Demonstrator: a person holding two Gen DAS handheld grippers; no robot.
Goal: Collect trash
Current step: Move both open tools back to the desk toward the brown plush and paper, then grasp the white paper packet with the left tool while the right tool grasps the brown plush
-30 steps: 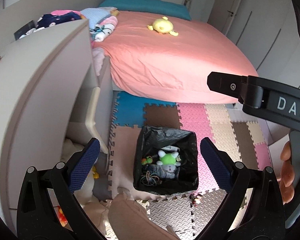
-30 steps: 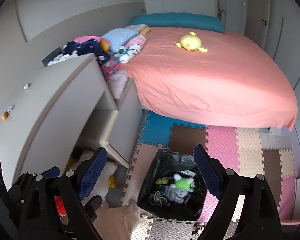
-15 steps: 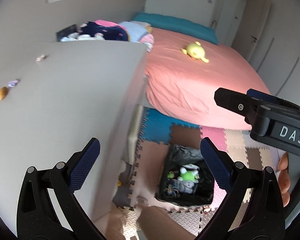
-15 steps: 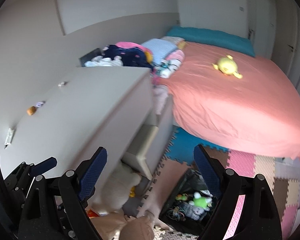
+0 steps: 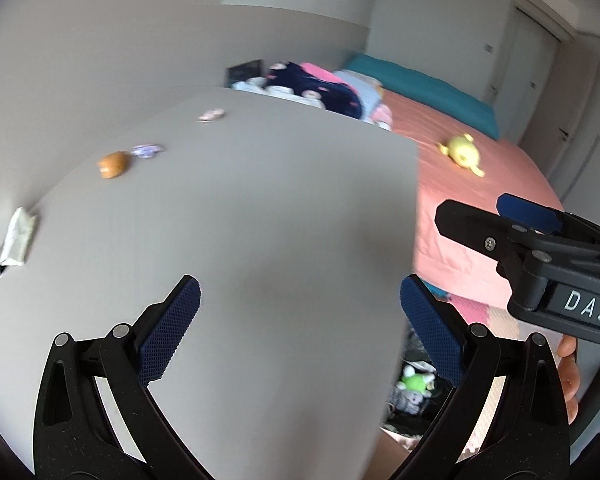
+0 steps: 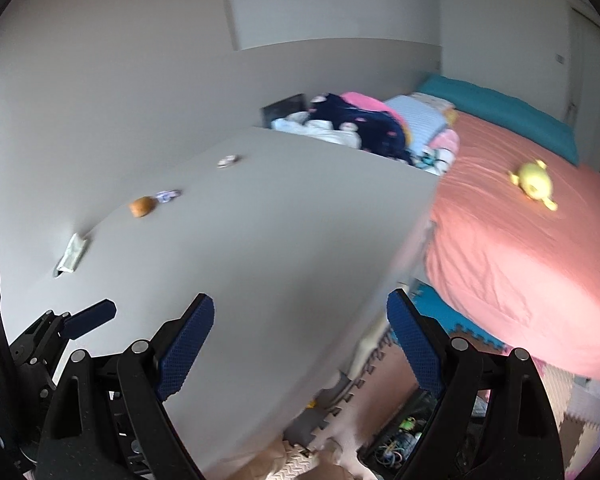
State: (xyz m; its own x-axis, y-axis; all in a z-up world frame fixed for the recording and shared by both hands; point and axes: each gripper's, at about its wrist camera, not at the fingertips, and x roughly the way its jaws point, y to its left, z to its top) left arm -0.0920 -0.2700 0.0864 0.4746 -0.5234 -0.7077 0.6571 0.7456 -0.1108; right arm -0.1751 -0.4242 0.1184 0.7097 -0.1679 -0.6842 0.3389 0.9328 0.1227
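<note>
Several bits of trash lie along the far left of a grey desk top (image 5: 260,220): a silver wrapper (image 5: 17,236) (image 6: 73,253), an orange lump (image 5: 112,165) (image 6: 141,206), a small purple wrapper (image 5: 146,150) (image 6: 168,196) and a pale wrapper (image 5: 211,115) (image 6: 228,161). My left gripper (image 5: 300,328) is open and empty above the desk's near part. My right gripper (image 6: 300,344) is open and empty over the desk's right edge; it also shows in the left wrist view (image 5: 500,224). The black-lined bin (image 5: 412,392) (image 6: 400,440) on the floor holds a green toy and other items.
A bed with a pink sheet (image 6: 520,248) and a yellow plush (image 6: 534,180) stands to the right. A pile of clothes (image 6: 360,124) lies beyond the desk's far end. Foam puzzle mats (image 6: 572,400) cover the floor.
Both grippers have risen and swung left, from facing the bin on the floor to looking over the desk top. The trash on the desk has come into view. Both stay open.
</note>
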